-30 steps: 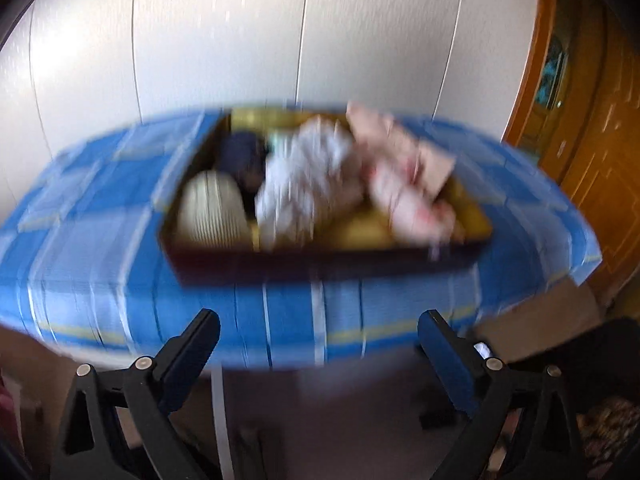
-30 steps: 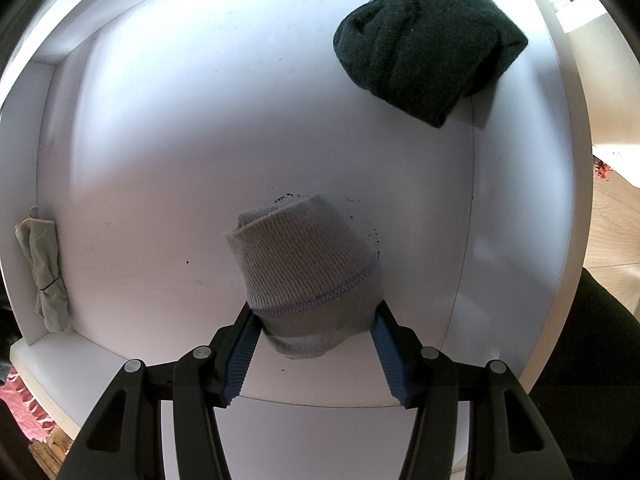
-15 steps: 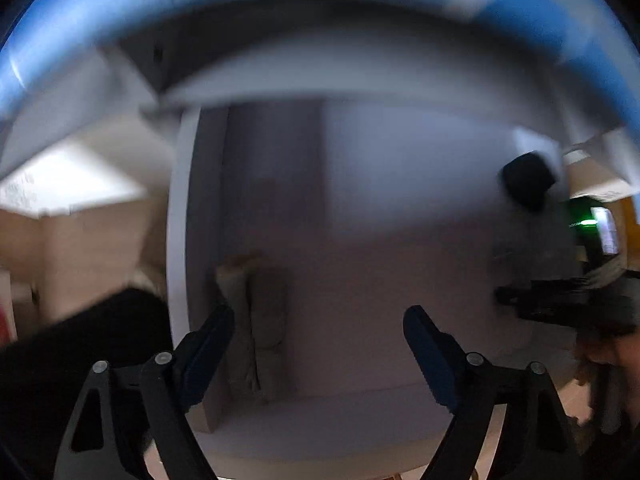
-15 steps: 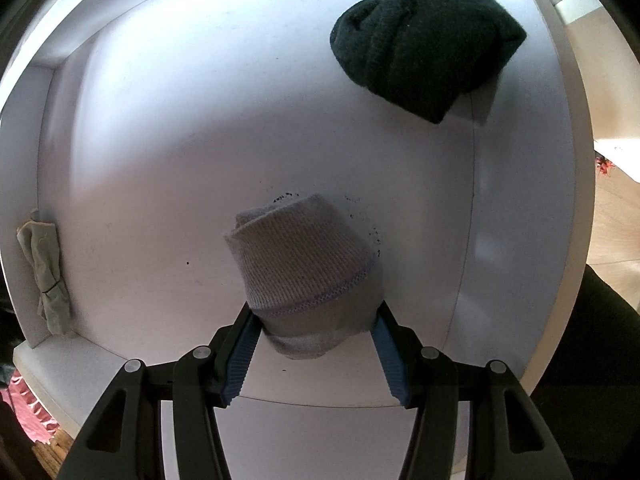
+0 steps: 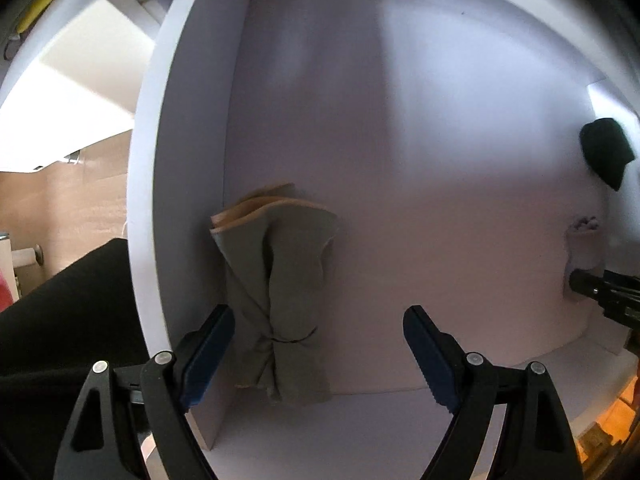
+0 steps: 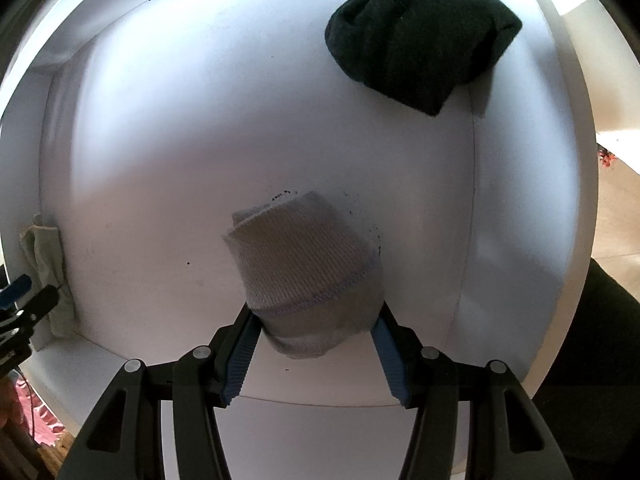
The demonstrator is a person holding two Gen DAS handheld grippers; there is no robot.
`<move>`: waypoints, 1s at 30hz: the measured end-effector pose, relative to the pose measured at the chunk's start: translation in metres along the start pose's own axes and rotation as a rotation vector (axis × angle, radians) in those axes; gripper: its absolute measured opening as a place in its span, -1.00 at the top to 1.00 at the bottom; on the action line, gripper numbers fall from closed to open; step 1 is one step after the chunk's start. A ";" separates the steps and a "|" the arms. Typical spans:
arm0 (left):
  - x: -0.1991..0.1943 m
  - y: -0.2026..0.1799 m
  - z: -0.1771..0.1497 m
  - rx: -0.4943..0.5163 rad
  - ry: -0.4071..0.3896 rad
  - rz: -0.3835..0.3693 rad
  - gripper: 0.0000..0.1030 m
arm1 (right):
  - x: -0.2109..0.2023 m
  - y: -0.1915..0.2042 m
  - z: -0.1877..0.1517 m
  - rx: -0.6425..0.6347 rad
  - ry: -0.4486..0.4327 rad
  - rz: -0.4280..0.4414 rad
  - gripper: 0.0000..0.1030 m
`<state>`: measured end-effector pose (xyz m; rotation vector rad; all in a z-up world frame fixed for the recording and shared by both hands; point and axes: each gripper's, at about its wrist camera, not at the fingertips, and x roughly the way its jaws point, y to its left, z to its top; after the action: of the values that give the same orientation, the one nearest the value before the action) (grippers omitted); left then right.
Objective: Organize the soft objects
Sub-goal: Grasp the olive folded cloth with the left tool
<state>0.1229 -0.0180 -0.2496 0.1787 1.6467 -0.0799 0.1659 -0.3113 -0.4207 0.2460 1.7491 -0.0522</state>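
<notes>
A white drawer holds the soft things. An olive cloth bundle, tied with a thin band, lies against its left wall. My left gripper points down over it, open. The bundle sits between the fingers, close to the left pad and well apart from the right one. My right gripper is shut on a rolled grey sock that rests on the drawer floor. A rolled black sock lies in the far right corner. From the right wrist the olive bundle shows at the left wall.
The drawer's side walls hem in both grippers. Dark fabric lies outside the drawer to the left, in front of a tan floor. A red patterned cloth shows beyond the drawer's lower left corner.
My left gripper swung down from facing a blue-clothed table with a tray and dropped into the white drawer over the olive bundle. The right gripper and the grey sock stayed put.
</notes>
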 end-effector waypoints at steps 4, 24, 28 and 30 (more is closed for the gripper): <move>0.015 -0.004 0.006 -0.012 0.045 -0.012 -0.74 | 0.001 -0.003 -0.003 0.005 0.003 0.006 -0.09; 0.020 -0.053 0.020 0.106 0.024 -0.052 -0.29 | -0.013 -0.002 -0.003 0.063 0.015 0.063 0.14; 0.024 -0.074 0.018 0.143 0.048 -0.042 -0.17 | -0.026 -0.012 -0.006 0.107 -0.017 0.103 0.15; 0.024 -0.083 0.020 0.152 0.048 -0.030 -0.10 | -0.032 -0.016 -0.009 0.127 -0.026 0.124 0.15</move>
<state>0.1269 -0.1010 -0.2800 0.2730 1.6916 -0.2253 0.1598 -0.3294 -0.3890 0.4446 1.7036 -0.0758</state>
